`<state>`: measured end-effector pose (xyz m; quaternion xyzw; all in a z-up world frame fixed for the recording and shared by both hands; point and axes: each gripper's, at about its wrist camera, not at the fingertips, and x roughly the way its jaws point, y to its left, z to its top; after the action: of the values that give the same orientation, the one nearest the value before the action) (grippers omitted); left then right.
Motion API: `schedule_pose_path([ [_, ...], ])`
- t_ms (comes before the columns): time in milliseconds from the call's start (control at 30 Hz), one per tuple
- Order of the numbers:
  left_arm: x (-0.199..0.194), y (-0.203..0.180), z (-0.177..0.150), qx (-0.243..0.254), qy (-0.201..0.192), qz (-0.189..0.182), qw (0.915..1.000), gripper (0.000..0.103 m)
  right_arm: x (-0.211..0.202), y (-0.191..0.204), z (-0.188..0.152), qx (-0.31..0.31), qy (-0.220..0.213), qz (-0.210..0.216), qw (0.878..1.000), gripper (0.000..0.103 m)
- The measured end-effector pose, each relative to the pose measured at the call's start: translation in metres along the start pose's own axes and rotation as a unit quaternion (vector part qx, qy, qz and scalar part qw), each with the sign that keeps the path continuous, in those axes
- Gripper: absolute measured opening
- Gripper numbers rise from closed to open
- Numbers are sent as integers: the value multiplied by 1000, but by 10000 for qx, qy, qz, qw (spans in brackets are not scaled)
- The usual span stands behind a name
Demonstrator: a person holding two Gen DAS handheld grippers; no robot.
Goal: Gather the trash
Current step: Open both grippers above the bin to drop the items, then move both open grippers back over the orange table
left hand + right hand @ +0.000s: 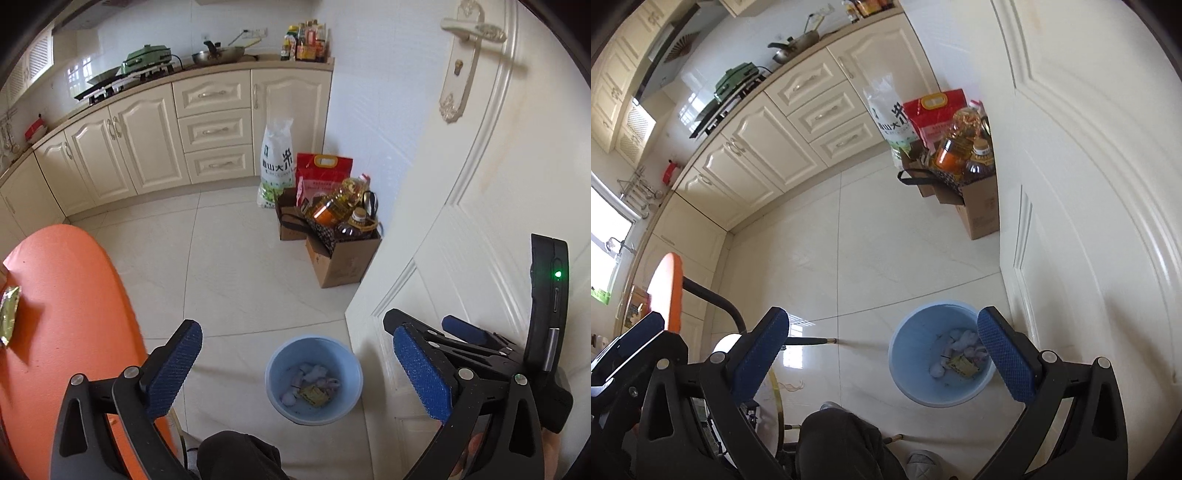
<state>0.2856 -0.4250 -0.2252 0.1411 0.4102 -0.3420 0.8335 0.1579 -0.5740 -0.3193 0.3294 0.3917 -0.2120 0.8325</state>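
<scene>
The orange bench (pixel 74 295) runs off the left edge of the left wrist view, and the green-gold wrapper (pixel 9 314) lying on it is cut by that same edge, its print unreadable. In the blue bin (pixel 908 354), the crumpled white tissues (pixel 964 339) and a small yellowish packet (pixel 962 365) are too small to identify further; one blue finger (pixel 1004 362) hides the bin's right rim.
</scene>
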Motion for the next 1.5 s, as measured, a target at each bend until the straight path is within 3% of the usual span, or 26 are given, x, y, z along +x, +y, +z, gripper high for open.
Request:
schedule_pose_path([
  [333, -128, 75, -43, -559, -1247, 473, 9895, 102, -93, 95, -3, -665, -749, 868, 9912, 103],
  [433, -156, 103, -79, -848, -1471, 694, 9830, 102, -107, 130, -12, -940, -796, 1159, 9856, 103],
  [633, -211, 122, -147, -1230, -1794, 1158, 9692, 102, -125, 194, -32, -1558, -845, 1532, 9722, 103],
  [900, -290, 142, -231, -1687, -2216, 1795, 9435, 102, -156, 280, -65, -2491, -1013, 1990, 9424, 103],
  [1200, -339, 148, -320, -2232, -2258, 2512, 9144, 102, -175, 372, -110, -3566, -1479, 1952, 9016, 103],
  [1400, -343, 154, -337, -2511, -1964, 2579, 9121, 102, -164, 417, -127, -3874, -1324, 1837, 8936, 103],
  [1500, -335, 153, -341, -2505, -1723, 2464, 9203, 102, -157, 438, -135, -3952, -1239, 1658, 8950, 103],
])
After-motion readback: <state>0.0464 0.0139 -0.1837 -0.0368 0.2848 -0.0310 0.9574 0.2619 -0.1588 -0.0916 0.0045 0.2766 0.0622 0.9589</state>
